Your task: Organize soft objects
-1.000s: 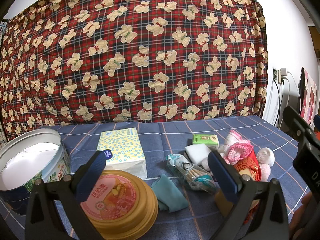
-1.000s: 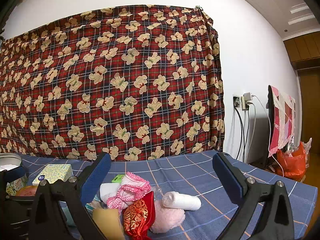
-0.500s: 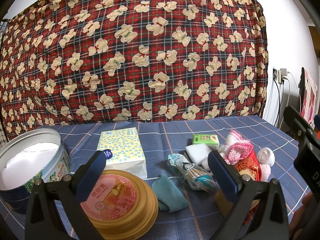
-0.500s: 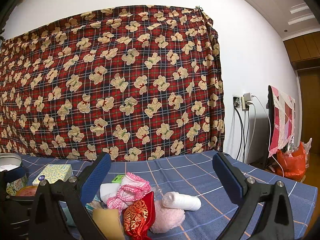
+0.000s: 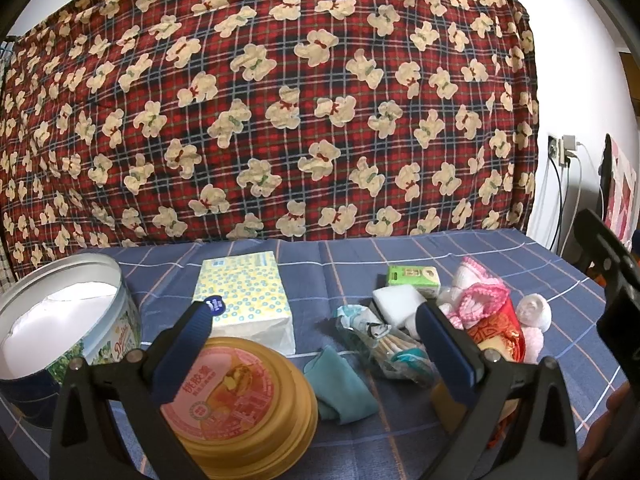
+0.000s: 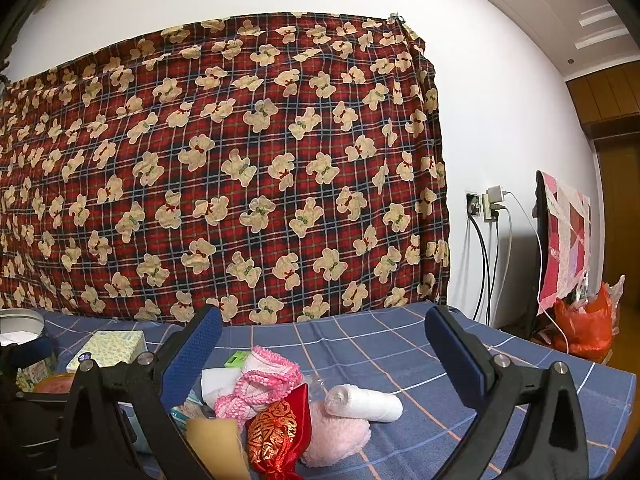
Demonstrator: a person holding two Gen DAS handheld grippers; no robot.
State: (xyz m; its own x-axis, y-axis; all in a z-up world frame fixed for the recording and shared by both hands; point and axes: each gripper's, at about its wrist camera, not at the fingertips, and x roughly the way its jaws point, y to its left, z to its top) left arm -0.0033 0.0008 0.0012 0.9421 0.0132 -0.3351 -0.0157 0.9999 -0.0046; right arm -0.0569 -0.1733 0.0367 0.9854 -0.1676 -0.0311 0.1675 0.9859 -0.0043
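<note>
tin (image 5: 68, 320) left, tissue pack (image 5: 244, 300) beside

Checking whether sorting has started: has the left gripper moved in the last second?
No. The left gripper sits open in the same spot against the gold tin lid and the yellow tissue pack as one second ago.

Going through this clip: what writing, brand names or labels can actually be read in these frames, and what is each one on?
"桃胶羹": large characters on the pink label of the gold round tin lid; the smaller print below is too blurred to read.
"Danisa" (partly cut off, uncertain): script on the side of the open round tin.
Tissue pack: blue sticker and top label too small to read.
Green box: print illegible.
</note>
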